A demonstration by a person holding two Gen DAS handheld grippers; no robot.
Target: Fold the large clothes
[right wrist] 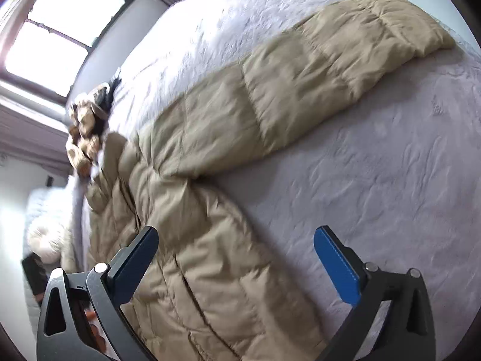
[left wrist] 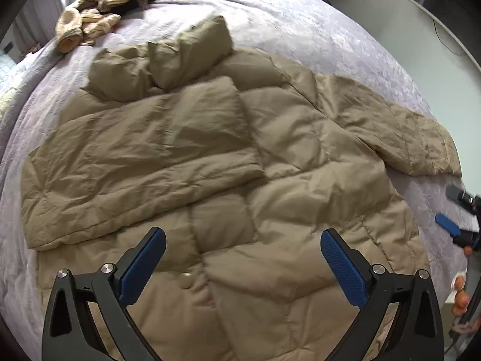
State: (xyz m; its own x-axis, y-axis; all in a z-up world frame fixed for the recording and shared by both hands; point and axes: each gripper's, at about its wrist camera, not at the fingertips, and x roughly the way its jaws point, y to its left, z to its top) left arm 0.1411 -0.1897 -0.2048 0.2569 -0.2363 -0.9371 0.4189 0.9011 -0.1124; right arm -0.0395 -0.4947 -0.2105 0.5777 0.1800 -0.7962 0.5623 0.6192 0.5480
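Through my left wrist camera I count one tan puffer jacket (left wrist: 228,162), spread flat across the pale lilac bedspread (left wrist: 300,24) and covering most of the near half of the bed. One sleeve is folded in over the chest; the other sleeve (left wrist: 405,138) lies stretched out toward the bed's right edge. My left gripper (left wrist: 243,249) hangs over the jacket's lower front with its two blue-padded fingers spread wide and nothing between them. One round snap button (left wrist: 188,279) shows on the fabric just inside the left finger. Near the bed's far left corner lies one crumpled beige-and-brown garment (left wrist: 99,9) (a dark piece is tucked behind it, too small to identify). My right gripper (left wrist: 457,225) peeks in at the bed's right edge, beside the outstretched sleeve. I can read no label or writing anywhere.

Through my right wrist camera the same jacket (right wrist: 210,240) runs under the left finger, and its outstretched sleeve (right wrist: 300,78) reaches toward the bed's far right corner. My right gripper (right wrist: 236,246) is released too: both fingers wide apart, empty, with the right one over bare bedspread (right wrist: 375,165). The crumpled garment (right wrist: 84,138) sits at the bed's far edge, below one bright window (right wrist: 63,33). The picture is blurred, and again no writing is legible.
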